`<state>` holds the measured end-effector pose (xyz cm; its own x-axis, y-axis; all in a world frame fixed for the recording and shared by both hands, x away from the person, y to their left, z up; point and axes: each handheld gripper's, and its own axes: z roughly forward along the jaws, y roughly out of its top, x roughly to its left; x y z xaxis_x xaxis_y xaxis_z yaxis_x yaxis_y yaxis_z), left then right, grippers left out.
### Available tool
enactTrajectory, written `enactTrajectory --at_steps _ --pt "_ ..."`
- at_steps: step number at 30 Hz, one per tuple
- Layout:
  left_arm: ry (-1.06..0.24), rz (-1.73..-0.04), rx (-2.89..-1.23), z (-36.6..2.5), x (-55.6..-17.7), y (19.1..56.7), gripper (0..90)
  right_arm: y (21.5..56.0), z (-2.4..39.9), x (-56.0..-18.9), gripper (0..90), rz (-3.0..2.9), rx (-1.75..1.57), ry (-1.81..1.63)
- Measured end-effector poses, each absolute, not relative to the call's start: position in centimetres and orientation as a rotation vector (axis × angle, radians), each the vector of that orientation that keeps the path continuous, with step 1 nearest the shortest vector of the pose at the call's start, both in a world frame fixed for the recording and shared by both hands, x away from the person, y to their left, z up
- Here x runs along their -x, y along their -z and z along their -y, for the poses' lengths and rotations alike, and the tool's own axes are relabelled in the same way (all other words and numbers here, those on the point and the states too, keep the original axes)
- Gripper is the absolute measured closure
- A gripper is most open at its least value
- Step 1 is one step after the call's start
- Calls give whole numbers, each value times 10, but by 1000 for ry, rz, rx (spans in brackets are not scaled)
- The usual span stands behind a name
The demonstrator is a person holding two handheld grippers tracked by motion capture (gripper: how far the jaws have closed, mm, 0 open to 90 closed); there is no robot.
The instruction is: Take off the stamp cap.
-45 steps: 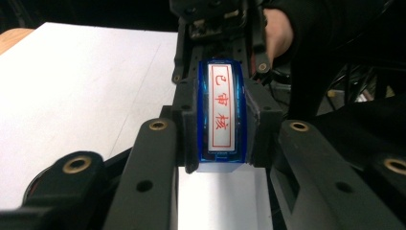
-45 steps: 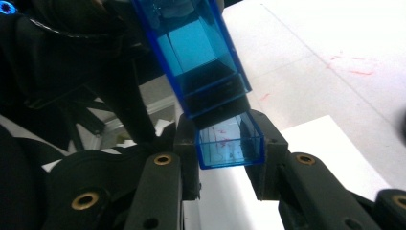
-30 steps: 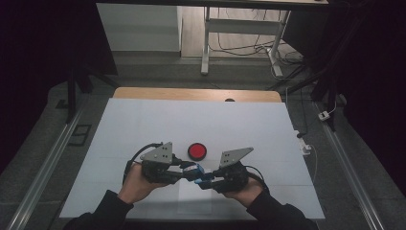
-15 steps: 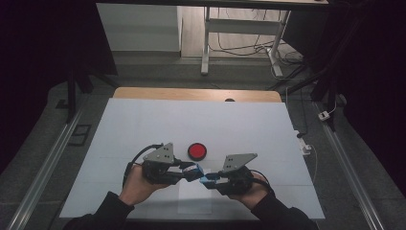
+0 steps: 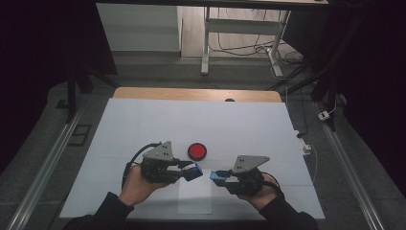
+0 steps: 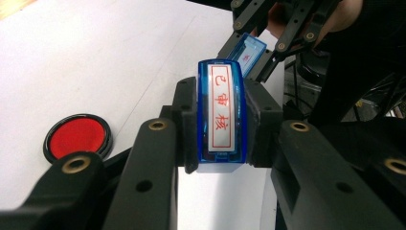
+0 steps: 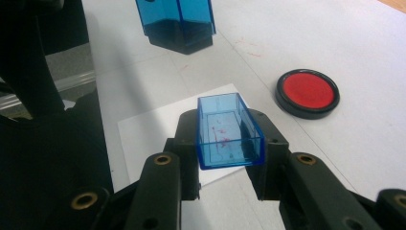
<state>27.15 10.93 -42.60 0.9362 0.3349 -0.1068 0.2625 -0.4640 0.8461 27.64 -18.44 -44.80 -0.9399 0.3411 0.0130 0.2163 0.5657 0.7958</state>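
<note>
Two blue pieces are in my grip, one per tool, both held above the tabletop (image 5: 143,124) near its front edge. My left tool (image 6: 222,117) pinches the stamp body (image 6: 222,115): a translucent blue block with rounded corners and a white label strip down its face, printed with three red characters. In the high view the left tool (image 5: 194,171) points right, with the stamp at its tip. My right tool (image 7: 230,139) pinches the stamp cap (image 7: 229,132): a clear blue, open-topped rectangular shell, hollow, with faint red ink smears on its inner floor. In the high view the right tool (image 5: 218,176) points left, its tip facing the left one across a small gap, so cap and body are apart. Below the gap lies a white paper sheet (image 5: 194,199) on the tabletop. A round red ink pad (image 5: 197,151) in a black rim sits just behind the left tool, lid off.
</note>
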Motion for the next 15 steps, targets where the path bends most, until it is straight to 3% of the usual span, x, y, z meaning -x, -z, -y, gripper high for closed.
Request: enactTrajectory --at_steps 15 --pt "-127 -431 -2088 -110 -272 428 703 441 209 -261 685 -2580 -585 -1247"
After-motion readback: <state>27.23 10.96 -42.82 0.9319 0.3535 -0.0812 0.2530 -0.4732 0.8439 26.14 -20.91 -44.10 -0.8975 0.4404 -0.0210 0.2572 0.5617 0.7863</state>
